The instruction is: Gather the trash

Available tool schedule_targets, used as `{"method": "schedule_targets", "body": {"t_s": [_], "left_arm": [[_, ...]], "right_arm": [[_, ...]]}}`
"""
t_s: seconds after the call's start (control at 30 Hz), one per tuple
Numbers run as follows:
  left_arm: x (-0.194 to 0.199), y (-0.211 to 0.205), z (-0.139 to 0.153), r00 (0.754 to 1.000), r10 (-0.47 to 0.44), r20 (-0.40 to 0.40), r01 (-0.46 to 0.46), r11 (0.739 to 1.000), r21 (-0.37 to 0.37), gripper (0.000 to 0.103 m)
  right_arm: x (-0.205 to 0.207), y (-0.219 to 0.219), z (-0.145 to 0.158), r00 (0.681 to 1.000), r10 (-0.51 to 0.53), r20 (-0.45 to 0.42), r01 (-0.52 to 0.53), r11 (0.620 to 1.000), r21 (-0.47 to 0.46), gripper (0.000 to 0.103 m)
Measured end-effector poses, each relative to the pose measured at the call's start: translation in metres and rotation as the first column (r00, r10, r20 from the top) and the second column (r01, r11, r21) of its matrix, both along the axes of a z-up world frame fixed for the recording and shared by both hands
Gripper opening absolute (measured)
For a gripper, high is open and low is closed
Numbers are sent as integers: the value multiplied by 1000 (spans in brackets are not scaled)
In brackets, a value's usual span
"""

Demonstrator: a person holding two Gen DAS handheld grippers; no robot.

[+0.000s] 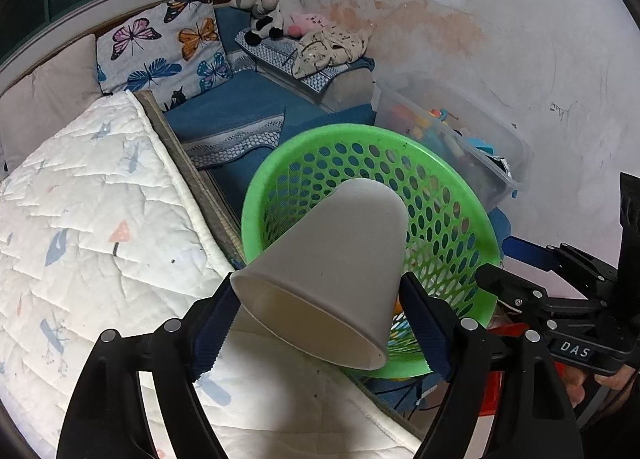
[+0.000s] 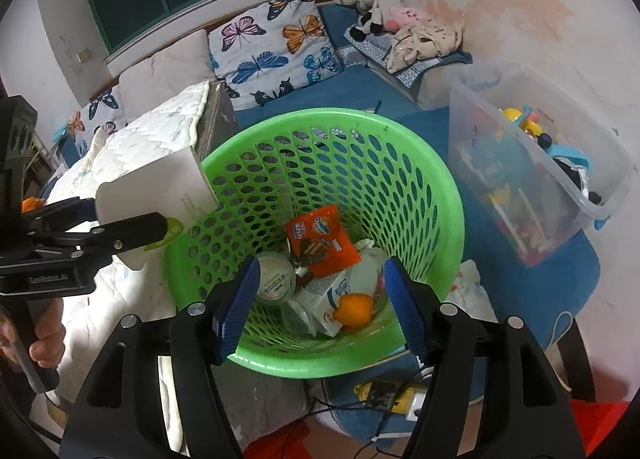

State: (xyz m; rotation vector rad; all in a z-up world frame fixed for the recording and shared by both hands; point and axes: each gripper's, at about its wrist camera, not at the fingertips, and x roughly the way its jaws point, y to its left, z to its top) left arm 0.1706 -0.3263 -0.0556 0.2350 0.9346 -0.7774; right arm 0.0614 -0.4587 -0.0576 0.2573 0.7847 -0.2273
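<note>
Left gripper (image 1: 320, 323) seemingly gripping a paper cup (image 1: 332, 275) over the green basket (image 2: 440, 179), right gripper (image 2: 320, 299) hanging released above the basket's trash.

"DAS" — on the right gripper (image 1: 490, 279)

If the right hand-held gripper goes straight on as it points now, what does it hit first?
Probably the trash in the green basket: the right hand-held gripper, open and empty, points down into it at the white carton and orange peel. Depth is unclear.
</note>
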Motion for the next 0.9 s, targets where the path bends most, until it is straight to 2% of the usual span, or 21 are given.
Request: {"method": "schedule_targets", "body": {"t_s": [0.2,0.37,0.9], "left_arm": [[-3,-2,-2,1000,-16,-14,16,1000,-10,84],[-4,2,-1,1000,-12,-15,12,1000,-17,84],[-11,70,18,993,100,58,-99,995,-18,87]], "right_arm": [[-3,3,-1,1000,4,7,-4,1000,9,66],[-6,5,0,1000,1,12,-1,1000,15,66],[-4,48,12,996,76,51,-77,997,20,76]]}}
